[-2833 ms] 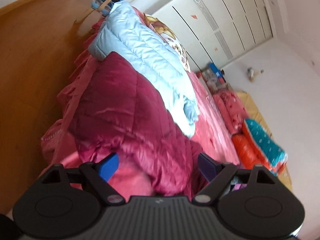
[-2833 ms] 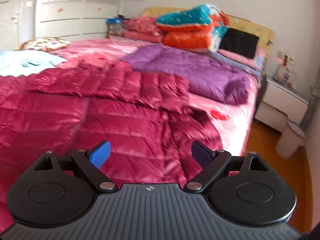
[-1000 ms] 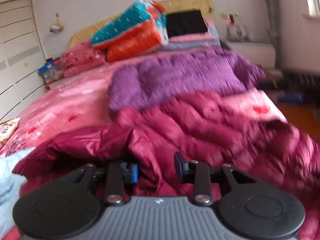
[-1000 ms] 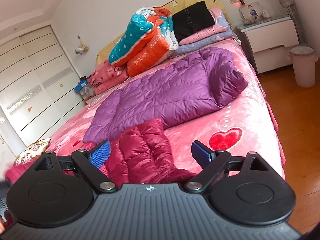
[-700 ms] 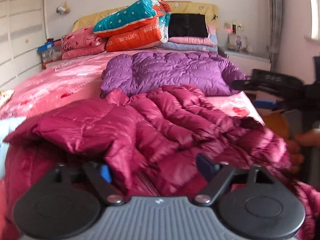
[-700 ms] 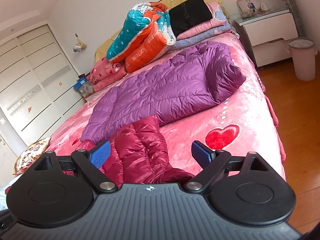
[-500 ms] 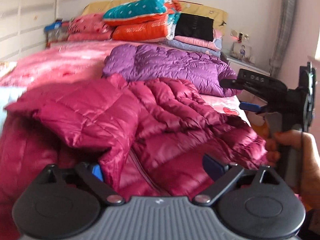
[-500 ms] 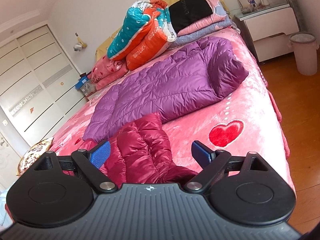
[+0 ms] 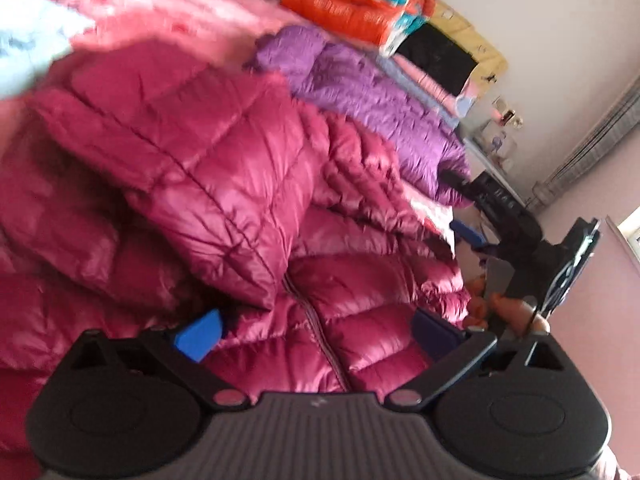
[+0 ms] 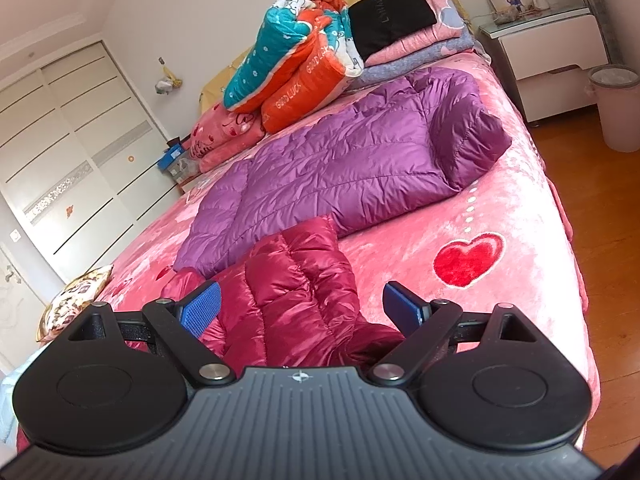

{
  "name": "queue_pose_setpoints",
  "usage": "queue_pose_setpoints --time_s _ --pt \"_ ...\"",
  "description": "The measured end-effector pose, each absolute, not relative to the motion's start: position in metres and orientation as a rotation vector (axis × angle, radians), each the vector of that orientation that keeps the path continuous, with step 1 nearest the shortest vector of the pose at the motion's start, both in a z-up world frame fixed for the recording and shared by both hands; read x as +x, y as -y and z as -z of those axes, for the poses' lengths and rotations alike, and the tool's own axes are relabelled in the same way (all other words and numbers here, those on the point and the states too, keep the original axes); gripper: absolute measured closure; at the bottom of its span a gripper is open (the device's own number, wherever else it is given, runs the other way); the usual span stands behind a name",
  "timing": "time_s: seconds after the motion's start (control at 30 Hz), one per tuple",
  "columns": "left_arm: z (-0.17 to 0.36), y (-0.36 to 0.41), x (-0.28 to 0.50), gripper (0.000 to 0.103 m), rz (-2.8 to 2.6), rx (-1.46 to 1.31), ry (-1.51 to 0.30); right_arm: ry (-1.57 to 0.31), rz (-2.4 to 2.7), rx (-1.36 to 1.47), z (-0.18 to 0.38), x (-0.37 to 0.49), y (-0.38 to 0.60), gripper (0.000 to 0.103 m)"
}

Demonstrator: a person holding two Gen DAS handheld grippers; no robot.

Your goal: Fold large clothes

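Crimson jacket (image 9: 208, 168) lies on the bed (image 10: 500, 208), one side folded over, between my left gripper (image 9: 312, 330) jaws, still opening, gripping nothing. Right gripper (image 10: 302, 306) gapes over a sleeve. Next I'd grab the far side.

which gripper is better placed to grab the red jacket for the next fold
Left, probably. The left gripper is opening, nothing pinched, right over the red jacket's folded bulk and zipper. The right gripper, open, sits above only a sleeve end near the bed's edge.
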State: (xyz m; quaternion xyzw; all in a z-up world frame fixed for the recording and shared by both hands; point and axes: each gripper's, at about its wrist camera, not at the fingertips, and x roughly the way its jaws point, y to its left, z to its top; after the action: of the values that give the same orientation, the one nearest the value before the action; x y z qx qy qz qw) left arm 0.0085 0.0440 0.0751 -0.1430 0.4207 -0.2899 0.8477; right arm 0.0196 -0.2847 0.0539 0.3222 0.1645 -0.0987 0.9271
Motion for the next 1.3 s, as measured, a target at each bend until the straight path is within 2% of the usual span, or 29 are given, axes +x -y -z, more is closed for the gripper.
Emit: queue_pose_setpoints --time_s 0.2,0.4,0.47,0.53,0.6,0.63,0.67,0.8,0.97,1.13,1.3 --pt "-0.091 -0.062 0.012 0.007 0.505 -0.355 -0.744 -0.343 0.185 0.66 -0.052 0.023 0.284 0.0" --pt "-0.087 -0.078 0.037 0.007 0.439 -0.468 -0.711 -0.339 0.155 0.647 -0.053 0.025 0.28 0.0" --pt "-0.086 -0.083 0.044 0.011 0.415 -0.509 -0.693 -0.339 0.131 0.65 -0.054 0.026 0.279 0.0" --pt "-0.085 -0.085 0.052 0.021 0.377 -0.526 -0.673 -0.342 0.112 0.644 -0.054 0.028 0.276 0.0" --pt "-0.085 -0.086 0.061 0.045 0.352 -0.563 -0.66 -0.343 0.101 0.637 -0.055 0.029 0.274 0.0" --pt "-0.085 -0.086 0.066 0.052 0.344 -0.59 -0.655 -0.343 0.098 0.635 -0.054 0.03 0.275 0.0" --pt "-0.086 -0.084 0.071 0.064 0.337 -0.617 -0.65 -0.344 0.097 0.634 -0.054 0.03 0.275 0.0" --pt "-0.103 -0.076 0.091 0.087 0.327 -0.652 -0.58 -0.349 0.11 0.644 -0.053 0.032 0.278 0.0" --pt "-0.147 -0.071 0.114 0.096 0.324 -0.618 -0.417 -0.35 0.127 0.69 -0.048 0.028 0.287 0.0" --pt "-0.194 -0.068 0.122 0.097 0.293 -0.544 -0.228 -0.343 0.138 0.704 -0.048 0.026 0.29 0.0" --pt "-0.194 -0.014 0.134 0.096 0.39 -0.397 -0.238 -0.34 0.14 0.704 -0.047 0.027 0.291 0.0"
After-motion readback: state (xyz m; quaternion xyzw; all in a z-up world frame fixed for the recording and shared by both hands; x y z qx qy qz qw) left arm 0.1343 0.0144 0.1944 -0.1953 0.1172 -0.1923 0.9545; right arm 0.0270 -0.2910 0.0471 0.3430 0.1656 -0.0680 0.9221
